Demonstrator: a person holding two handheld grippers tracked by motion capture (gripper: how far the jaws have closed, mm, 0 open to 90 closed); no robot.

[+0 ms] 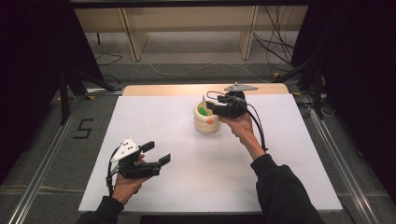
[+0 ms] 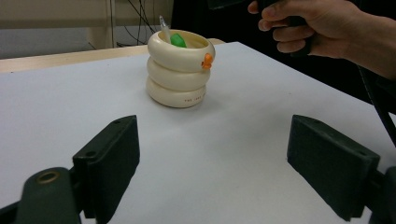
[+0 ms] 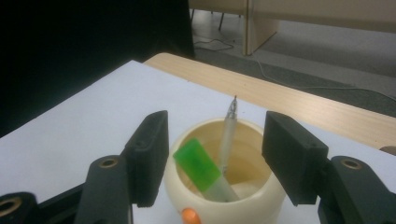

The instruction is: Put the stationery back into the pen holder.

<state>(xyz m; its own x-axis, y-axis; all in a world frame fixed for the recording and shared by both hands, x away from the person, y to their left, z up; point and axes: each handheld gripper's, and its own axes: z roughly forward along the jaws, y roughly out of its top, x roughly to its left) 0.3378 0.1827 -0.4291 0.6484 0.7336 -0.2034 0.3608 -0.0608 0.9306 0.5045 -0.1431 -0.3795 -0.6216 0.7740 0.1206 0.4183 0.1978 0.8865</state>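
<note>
White table (image 1: 187, 186) with a wooden strip along the far edge, dark curtains both sides. Cream holder (image 1: 206, 119), three stacked rounded rings with a small orange knob on the rim, stands upright toward the far edge, about mid-width. It looks like rigid ceramic or plastic, smooth and probably slippery, likely to tip if pushed high up. Right gripper (image 1: 215, 107) hangs just over the holder's rim, jaws apart on either side of the opening, clamped on nothing. Left gripper (image 1: 156, 154) rests low near the near-left corner, well apart from the holder, jaws wide apart and empty, pointing toward it. Inside the holder: a green-capped marker (image 3: 205, 173) leaning against the inner wall, cap up, and a thin clear pen (image 3: 228, 135) standing nearly upright, tip poking above the rim. Both look light and stiff; the pen barrel is slick and narrow, so best pinched on the exposed upper shaft just above the rim. The marker's broader cap offers the easier hold.
</note>
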